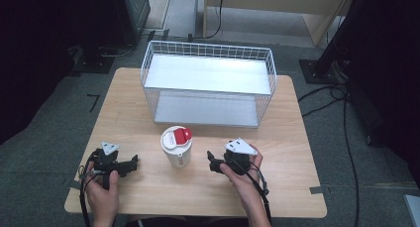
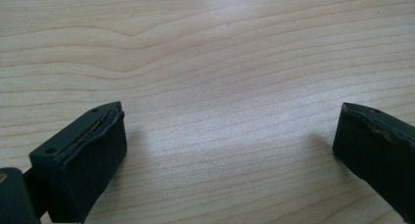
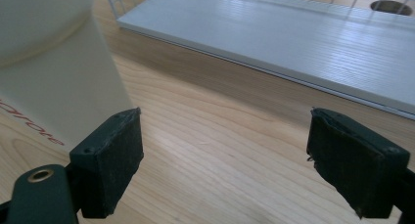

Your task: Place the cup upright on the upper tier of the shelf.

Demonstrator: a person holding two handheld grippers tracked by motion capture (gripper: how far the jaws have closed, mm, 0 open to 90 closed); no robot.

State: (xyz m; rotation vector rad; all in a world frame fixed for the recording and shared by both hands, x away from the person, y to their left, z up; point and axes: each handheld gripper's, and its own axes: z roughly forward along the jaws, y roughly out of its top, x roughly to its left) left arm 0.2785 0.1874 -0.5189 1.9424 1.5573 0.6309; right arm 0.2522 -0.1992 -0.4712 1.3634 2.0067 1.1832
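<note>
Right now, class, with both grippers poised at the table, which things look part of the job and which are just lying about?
Likely part of the job:
white cup with red-tabbed lid
white wire rack
left gripper, open
right gripper, open

Just lying about:
cables on the floor
black stand base

White wire rack (image 1: pixel 208 83) on wooden table (image 1: pixel 297 177); cup (image 1: pixel 177 147) near front.

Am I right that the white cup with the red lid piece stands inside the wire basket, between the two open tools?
Not quite. The cup stands on the bare table in front of the wire basket, not inside it, as the high view shows. It is between the open left tool and right tool.
</note>
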